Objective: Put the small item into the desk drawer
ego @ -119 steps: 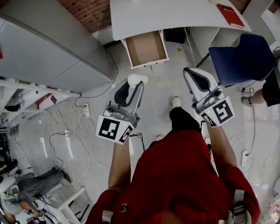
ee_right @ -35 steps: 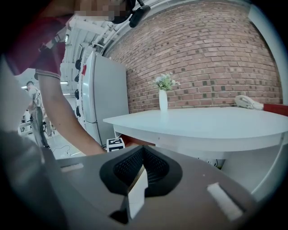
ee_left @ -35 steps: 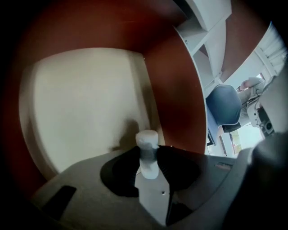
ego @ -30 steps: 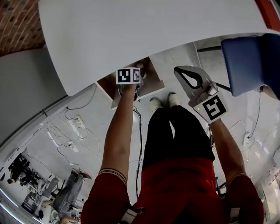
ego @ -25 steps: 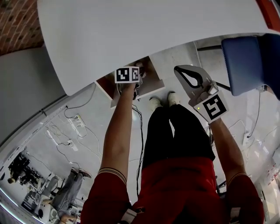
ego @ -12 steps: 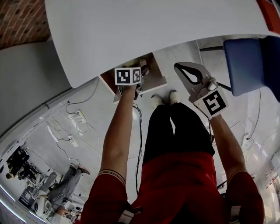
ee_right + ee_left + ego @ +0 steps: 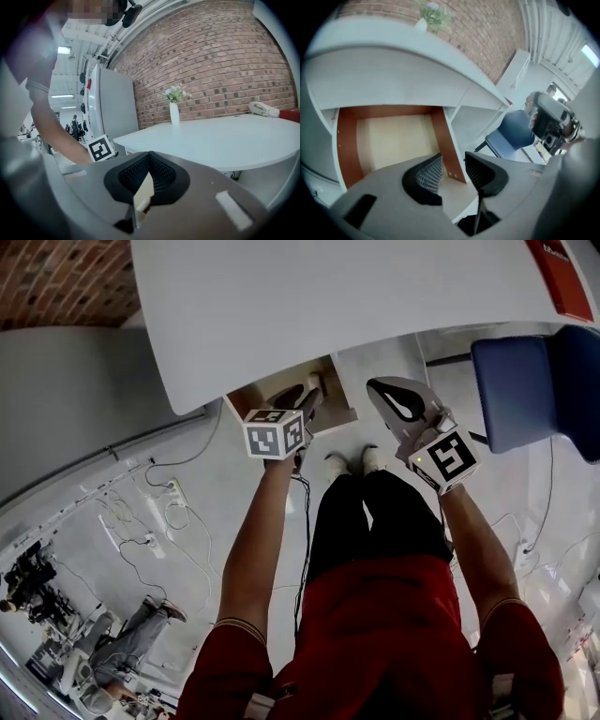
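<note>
Left gripper view — left claw [image 7: 453, 163], empty, apart though just narrowing, over open drawer [image 7: 347, 145].

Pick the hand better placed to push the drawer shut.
Left, probably. The left gripper hangs right over the open drawer, fingers apart and empty. The right gripper is shut and points across the desk, off to the side.

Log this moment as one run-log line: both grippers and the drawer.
left gripper: open, jaws just closing partway, nothing between | right gripper: shut, empty | drawer: open
</note>
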The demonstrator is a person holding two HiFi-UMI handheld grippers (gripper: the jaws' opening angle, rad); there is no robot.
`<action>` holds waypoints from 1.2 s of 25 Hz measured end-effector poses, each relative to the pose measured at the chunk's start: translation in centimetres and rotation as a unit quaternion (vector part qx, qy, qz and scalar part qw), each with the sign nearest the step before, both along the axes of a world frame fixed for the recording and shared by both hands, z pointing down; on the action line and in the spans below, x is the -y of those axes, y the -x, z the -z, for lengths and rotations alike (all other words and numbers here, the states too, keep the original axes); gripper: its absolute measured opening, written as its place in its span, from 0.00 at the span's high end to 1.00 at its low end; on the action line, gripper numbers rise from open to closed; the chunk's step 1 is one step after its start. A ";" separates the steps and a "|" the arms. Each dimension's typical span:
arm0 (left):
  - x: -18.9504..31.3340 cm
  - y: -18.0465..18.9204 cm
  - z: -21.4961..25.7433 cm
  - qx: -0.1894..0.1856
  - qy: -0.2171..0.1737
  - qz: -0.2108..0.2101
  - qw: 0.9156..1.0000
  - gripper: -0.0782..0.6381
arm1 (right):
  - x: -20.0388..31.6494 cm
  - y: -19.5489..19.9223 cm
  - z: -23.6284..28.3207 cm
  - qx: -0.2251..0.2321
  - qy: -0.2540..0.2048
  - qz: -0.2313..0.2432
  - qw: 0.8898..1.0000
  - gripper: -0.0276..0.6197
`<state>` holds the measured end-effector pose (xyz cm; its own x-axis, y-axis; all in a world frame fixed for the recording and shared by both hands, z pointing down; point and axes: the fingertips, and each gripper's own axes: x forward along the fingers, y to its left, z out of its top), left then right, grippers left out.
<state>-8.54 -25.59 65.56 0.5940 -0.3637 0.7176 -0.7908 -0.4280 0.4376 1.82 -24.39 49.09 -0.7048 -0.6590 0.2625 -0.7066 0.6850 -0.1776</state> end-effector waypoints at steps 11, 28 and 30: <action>-3.6 -2.5 18.9 -0.085 -0.209 0.003 0.974 0.80 | -4.3 0.0 7.1 0.055 -0.008 0.000 0.998 0.94; -13.2 -2.5 37.1 -0.076 -0.430 -0.050 0.898 0.88 | -13.1 0.2 19.0 0.095 -0.071 0.018 0.993 0.94; -13.8 -1.6 38.2 -0.074 -0.442 -0.040 0.893 0.88 | -13.7 0.0 19.7 0.095 -0.075 0.019 0.992 0.94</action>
